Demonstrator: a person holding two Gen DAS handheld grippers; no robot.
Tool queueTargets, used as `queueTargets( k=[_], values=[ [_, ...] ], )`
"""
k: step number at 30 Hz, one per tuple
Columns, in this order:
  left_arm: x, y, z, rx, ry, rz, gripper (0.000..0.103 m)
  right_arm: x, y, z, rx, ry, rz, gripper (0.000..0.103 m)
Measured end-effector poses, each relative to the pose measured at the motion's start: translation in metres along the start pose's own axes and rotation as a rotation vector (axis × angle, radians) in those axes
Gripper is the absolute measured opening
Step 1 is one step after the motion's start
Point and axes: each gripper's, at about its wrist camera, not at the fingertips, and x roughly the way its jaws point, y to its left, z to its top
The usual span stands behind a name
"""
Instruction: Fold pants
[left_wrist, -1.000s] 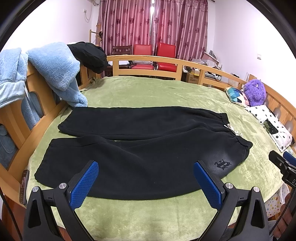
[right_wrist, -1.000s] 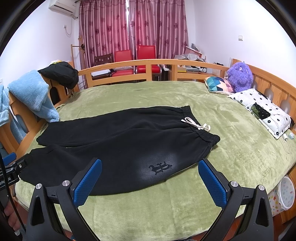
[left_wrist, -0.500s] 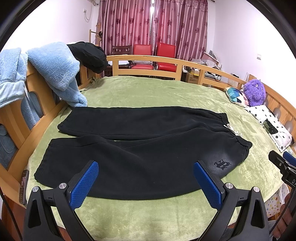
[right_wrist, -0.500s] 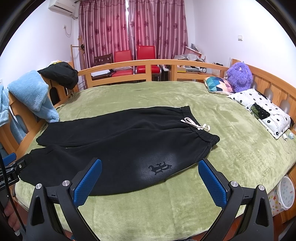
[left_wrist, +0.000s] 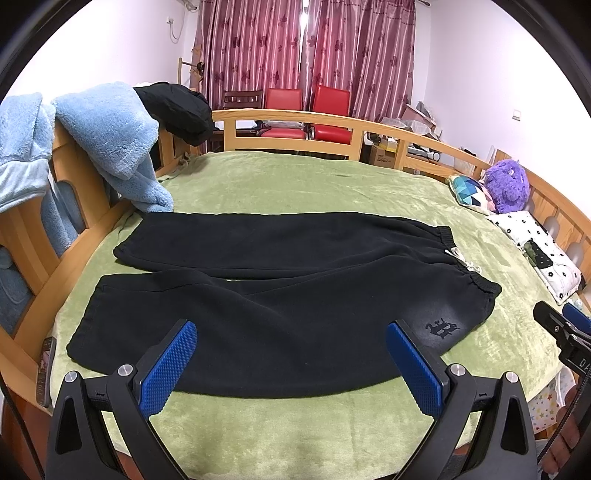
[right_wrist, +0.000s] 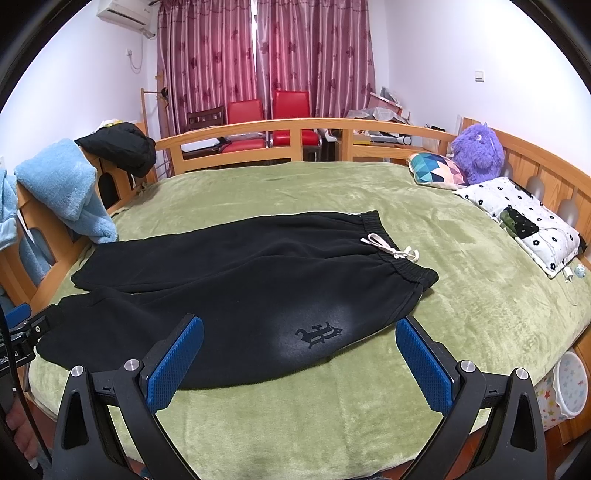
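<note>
Black pants (left_wrist: 280, 295) lie spread flat on the green bedspread (left_wrist: 295, 184), legs to the left, waistband with a white drawstring (left_wrist: 463, 260) to the right. They also show in the right wrist view (right_wrist: 240, 288), with a dark emblem (right_wrist: 318, 334) near the front edge. My left gripper (left_wrist: 291, 365) is open and empty, hovering at the near edge over the legs. My right gripper (right_wrist: 299, 365) is open and empty, hovering at the near edge by the waist end.
A wooden bed frame (left_wrist: 332, 122) rings the bed. Blue fleece (left_wrist: 107, 140) and a black garment (left_wrist: 177, 110) hang on the left rail. A purple plush (right_wrist: 478, 153), cushion (right_wrist: 436, 170) and dotted pillow (right_wrist: 524, 218) lie at right. A phone (left_wrist: 46, 365) rests on the left edge.
</note>
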Motion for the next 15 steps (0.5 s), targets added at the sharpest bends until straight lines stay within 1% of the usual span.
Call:
queueTargets(
  k=[4, 7, 9, 12, 14, 15],
  values=[
    [-0.001, -0.002, 0.001, -0.004, -0.007, -0.012, 0.103, -0.001, 0.0, 0.0, -0.011, 0.001, 0.004, 0.102],
    [-0.001, -0.003, 0.003, -0.006, -0.008, 0.007, 0.103, -0.003, 0.002, 0.001, -0.024, -0.038, -0.009, 0.102],
    [-0.001, -0.003, 0.004, 0.0, -0.001, 0.023, 0.103, -0.003, 0.003, 0.005, -0.019, -0.057, 0.018, 0.102],
    [0.004, 0.003, 0.004, -0.008, 0.003, 0.031, 0.103, 0.007, -0.001, 0.003, 0.001, -0.037, 0.067, 0.102],
    [0.012, 0.009, -0.001, -0.016, 0.018, 0.031, 0.103, 0.016, -0.005, -0.003, 0.005, -0.032, 0.061, 0.102],
    [0.018, 0.013, -0.005, -0.018, 0.028, 0.031, 0.103, 0.028, -0.009, -0.008, 0.017, -0.003, 0.042, 0.102]
  ],
)
